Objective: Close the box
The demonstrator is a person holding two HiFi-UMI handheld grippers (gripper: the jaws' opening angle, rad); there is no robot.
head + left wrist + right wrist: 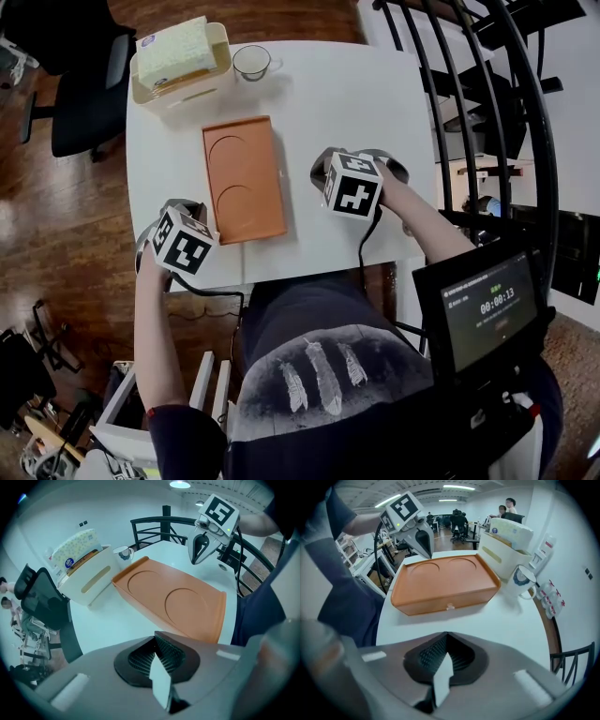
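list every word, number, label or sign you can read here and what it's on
"00:00:13": timer on the screen at the person's right.
Small line above that timer: too small to read.
Round blue label on the tissue pack: blurred, unreadable.
Blue mark on the mug: unreadable.
Marker cubes: black-and-white square patterns only, no letters.
Orange box: no print visible.

Lighting was bright and even; ceiling lamps (180, 484) were visible overhead. Soft shadow lay beside the box (443, 581) on the white table (337, 103). Gripper views were fisheye-bent, corners vignetted black, bluish cast, near foreground blurred.
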